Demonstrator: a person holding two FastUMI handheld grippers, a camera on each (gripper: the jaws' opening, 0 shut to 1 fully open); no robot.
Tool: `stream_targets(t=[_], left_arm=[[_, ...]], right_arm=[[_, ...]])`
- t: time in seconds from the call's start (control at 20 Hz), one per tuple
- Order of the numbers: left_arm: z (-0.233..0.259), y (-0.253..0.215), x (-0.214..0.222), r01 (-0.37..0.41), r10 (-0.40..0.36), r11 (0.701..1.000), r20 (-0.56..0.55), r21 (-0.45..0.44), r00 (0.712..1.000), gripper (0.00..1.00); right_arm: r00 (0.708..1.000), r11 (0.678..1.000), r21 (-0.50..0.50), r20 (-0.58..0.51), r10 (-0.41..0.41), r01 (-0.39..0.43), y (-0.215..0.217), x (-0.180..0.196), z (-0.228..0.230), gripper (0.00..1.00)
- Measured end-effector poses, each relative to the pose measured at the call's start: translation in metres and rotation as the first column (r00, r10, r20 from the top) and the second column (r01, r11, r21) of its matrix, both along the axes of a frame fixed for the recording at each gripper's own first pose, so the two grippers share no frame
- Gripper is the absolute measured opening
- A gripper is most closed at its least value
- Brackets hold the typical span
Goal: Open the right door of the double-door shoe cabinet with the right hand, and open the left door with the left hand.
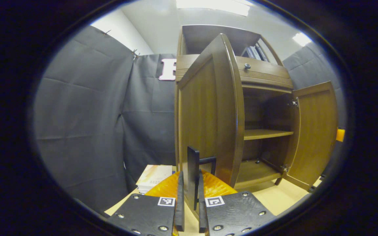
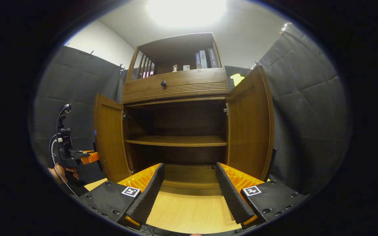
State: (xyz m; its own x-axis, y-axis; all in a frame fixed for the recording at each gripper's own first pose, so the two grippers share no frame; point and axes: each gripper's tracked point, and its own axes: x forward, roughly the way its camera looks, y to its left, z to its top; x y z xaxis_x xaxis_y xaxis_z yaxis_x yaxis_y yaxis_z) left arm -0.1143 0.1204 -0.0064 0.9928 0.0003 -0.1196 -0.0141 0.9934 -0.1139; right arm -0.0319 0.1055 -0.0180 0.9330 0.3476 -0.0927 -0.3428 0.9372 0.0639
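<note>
The brown wooden shoe cabinet (image 2: 176, 87) stands with both doors swung open, baring its inner shelf (image 2: 176, 141). In the left gripper view the left door (image 1: 208, 114) is seen nearly edge-on, and my left gripper (image 1: 191, 200) is shut on its black handle (image 1: 193, 164). The right door (image 1: 313, 131) hangs wide open beyond. In the right gripper view my right gripper (image 2: 190, 193) is open in front of the cabinet's lower compartment, touching nothing. The right door (image 2: 249, 124) is to its right, the left door (image 2: 108, 144) to its left. The left gripper (image 2: 74, 154) and a hand (image 2: 59, 172) are outside that door.
The cabinet stands on a pale wooden tabletop (image 2: 189, 209). A drawer with a dark knob (image 2: 163, 84) sits above the doors, with books (image 2: 203, 59) on the open top shelf. A stack of books (image 1: 153, 177) lies left of the cabinet. Black cloth walls surround it.
</note>
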Motion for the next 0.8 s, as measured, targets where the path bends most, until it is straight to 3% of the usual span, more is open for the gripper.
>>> stream_targets(t=[0.1, 0.15, 0.2, 0.55, 0.8], left_arm=[[0.001, 0.003, 0.001, -0.026, 0.026, 0.999, 0.01, 0.022, 1.0, 0.18], [-0.001, 0.009, 0.002, -0.043, 0.043, 0.999, 0.007, 0.031, 0.999, 0.09], [0.0, 0.008, -0.003, -0.044, 0.044, 0.999, 0.002, 0.026, 0.999, 0.07], [-0.003, 0.007, -0.003, -0.024, 0.024, 1.0, -0.002, 0.019, 1.0, 0.09], [-0.004, 0.019, -0.01, -0.086, 0.086, 0.996, 0.0, 0.032, 0.996, 0.09]], right_arm=[[1.0, 1.0, 0.001, -0.003, 0.004, -0.004, 0.009, 0.0, -0.002, 0.98], [1.0, 1.0, 0.003, -0.006, 0.005, -0.005, 0.012, 0.001, -0.003, 0.98], [1.0, 1.0, 0.006, -0.01, 0.004, -0.004, 0.016, 0.001, -0.004, 0.98], [0.999, 1.0, -0.011, -0.037, -0.027, 0.026, 0.034, 0.001, -0.019, 0.98], [1.0, 1.0, 0.0, -0.013, -0.009, 0.009, 0.037, -0.009, -0.008, 0.98]])
